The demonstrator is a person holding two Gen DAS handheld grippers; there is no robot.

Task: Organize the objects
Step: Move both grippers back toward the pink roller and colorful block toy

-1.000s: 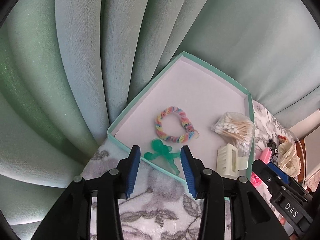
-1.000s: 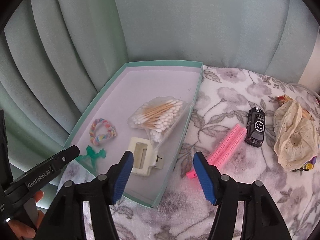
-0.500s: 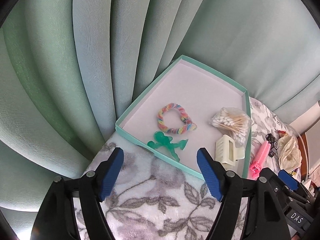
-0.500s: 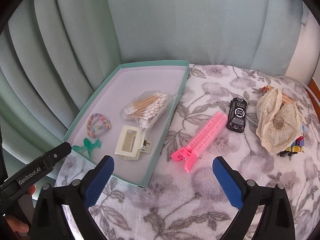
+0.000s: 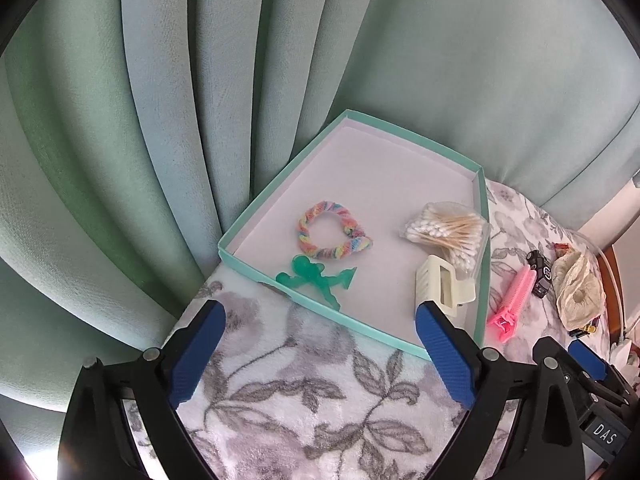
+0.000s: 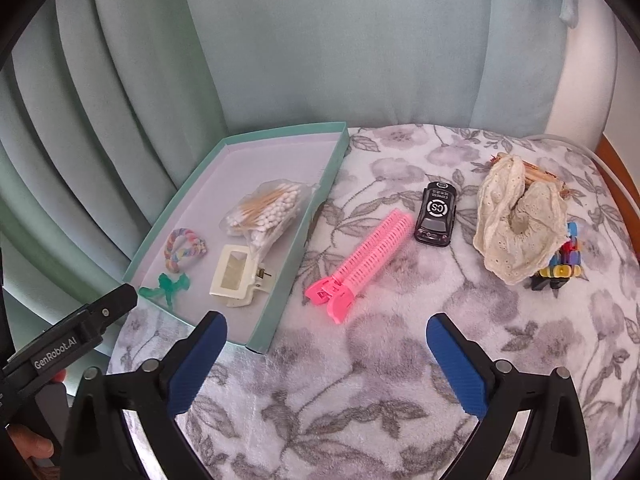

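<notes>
- Teal cardboard tray (image 6: 320, 184) sits at the left of the flowered grey-and-white blanket (image 6: 400, 360), its far side against a pale green curtain (image 6: 120, 80).
- Inside the tray, left to right: a pastel rainbow twisted hair tie (image 6: 182, 246) and a green translucent figure (image 6: 170, 285) near the left front corner, the figure just in front of the tie; a cream claw hair clip (image 6: 234, 274) near the middle front; a clear bag of cotton swabs (image 6: 268, 210) behind the clip, touching it.
- On the blanket, just right of the tray: a pink roller hair clip (image 6: 362, 258) lying slanted, apart from the tray wall.
- Further right: a black toy car (image 6: 436, 214), near the far end of the pink clip.
- At the far right: a cream lace cloth (image 6: 520, 220) heaped over items, with small multicoloured pieces (image 6: 562, 264) beside it; these are too small to identify.
- Left gripper (image 5: 320, 320): blue pads spread wide, nothing between them, positioned above the near rim of the tray.
- Right gripper (image 6: 326, 332): blue pads spread wide, holding nothing, positioned above the blanket in front of the pink roller hair clip.
</notes>
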